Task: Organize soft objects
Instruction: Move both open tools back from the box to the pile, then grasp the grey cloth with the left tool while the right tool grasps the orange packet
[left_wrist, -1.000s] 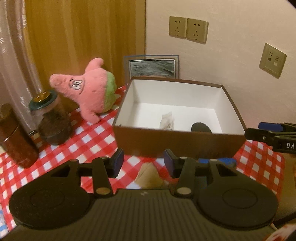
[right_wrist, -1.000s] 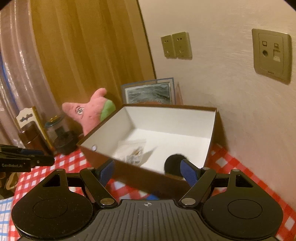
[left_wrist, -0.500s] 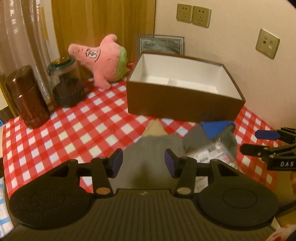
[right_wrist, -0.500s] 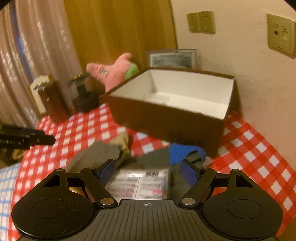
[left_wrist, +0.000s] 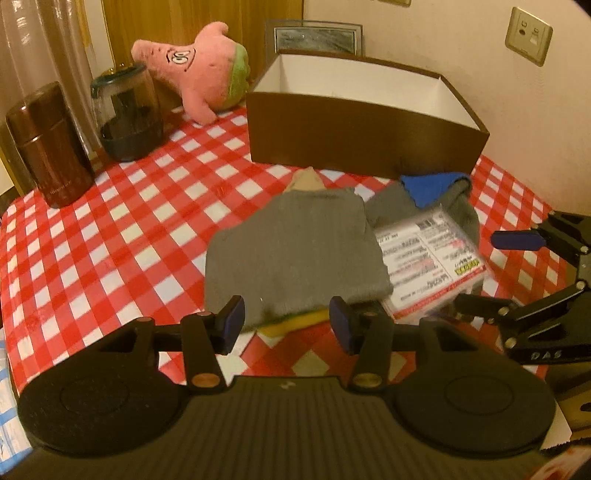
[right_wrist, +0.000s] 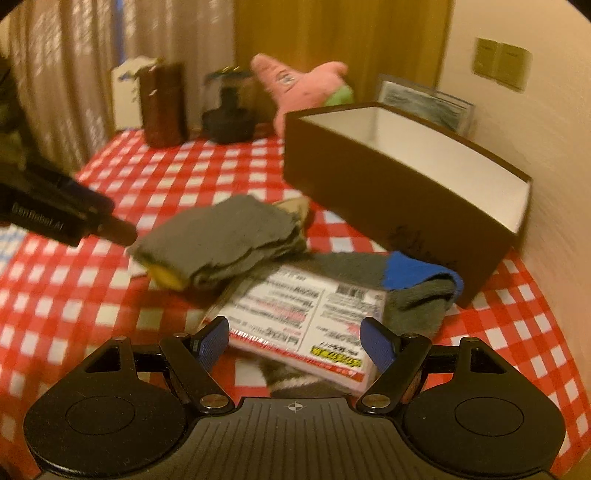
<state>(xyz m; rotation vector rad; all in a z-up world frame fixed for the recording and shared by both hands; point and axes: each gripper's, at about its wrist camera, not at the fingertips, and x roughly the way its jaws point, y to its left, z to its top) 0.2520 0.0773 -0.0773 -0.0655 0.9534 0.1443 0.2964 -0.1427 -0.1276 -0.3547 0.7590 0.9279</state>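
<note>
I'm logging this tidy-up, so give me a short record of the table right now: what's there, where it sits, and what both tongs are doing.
surface: red-and-white checked tablecloth
container: brown cardboard box with white inside, open, at the back by the wall
soft items: folded grey cloth; grey sock with blue toe; pink star plush toy
overlap: sock lies partly on a printed plastic packet
left tongs: open, at the grey cloth's near edge
right tongs: open, over the packet
</note>
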